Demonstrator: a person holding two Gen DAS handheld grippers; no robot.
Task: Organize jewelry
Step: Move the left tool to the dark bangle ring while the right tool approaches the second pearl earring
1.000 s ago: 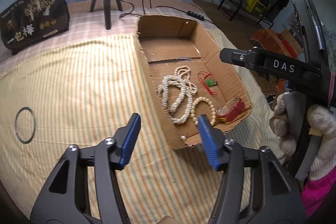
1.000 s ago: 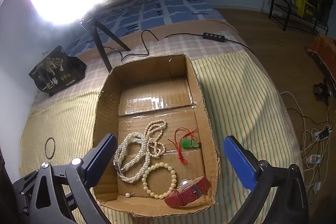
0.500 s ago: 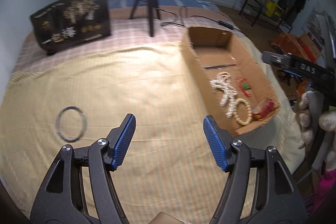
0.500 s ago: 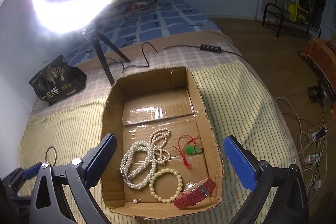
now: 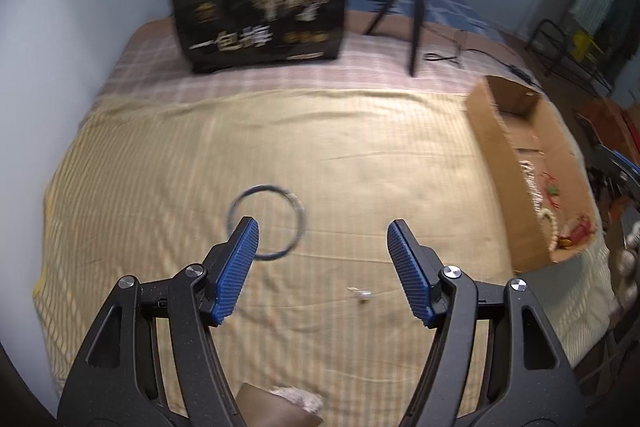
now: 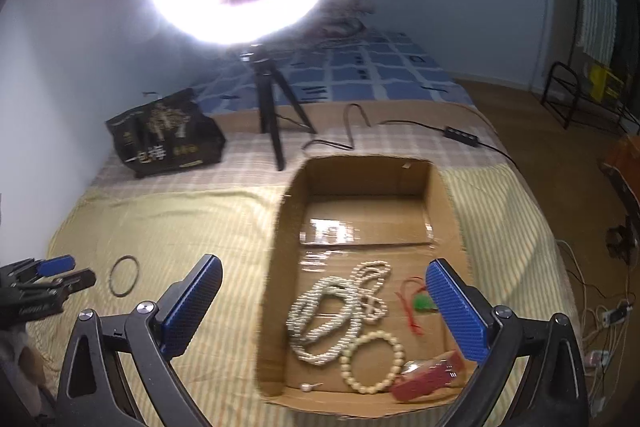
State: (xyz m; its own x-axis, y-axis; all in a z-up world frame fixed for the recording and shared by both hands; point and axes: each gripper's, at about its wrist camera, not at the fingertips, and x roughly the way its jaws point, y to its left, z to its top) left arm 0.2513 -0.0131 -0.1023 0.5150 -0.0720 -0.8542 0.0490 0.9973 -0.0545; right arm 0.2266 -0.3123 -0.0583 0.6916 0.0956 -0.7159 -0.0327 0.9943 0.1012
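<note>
A dark thin bangle (image 5: 267, 223) lies on the yellow striped cloth, just ahead of my open, empty left gripper (image 5: 322, 239); it also shows in the right wrist view (image 6: 125, 275). A small earring (image 5: 362, 293) lies on the cloth between the left fingers. The cardboard box (image 6: 280, 227) holds a pearl necklace (image 6: 332, 311), a cream bead bracelet (image 6: 374, 361), a red cord with a green pendant (image 6: 420, 303), a red watch (image 6: 430, 377) and a small stud (image 6: 310, 385). My right gripper (image 6: 324, 301) is open and empty above the box's near end.
A black printed bag (image 5: 264, 17) stands at the back of the bed. A ring light on a tripod (image 6: 270, 115) stands behind the box, with its cable and switch (image 6: 462, 135) running right. The box also shows at the right in the left wrist view (image 5: 500, 155).
My left gripper has swung left, away from the box, and now faces the bangle. The right gripper has tilted up and shifted a little; it stays open over the box.
</note>
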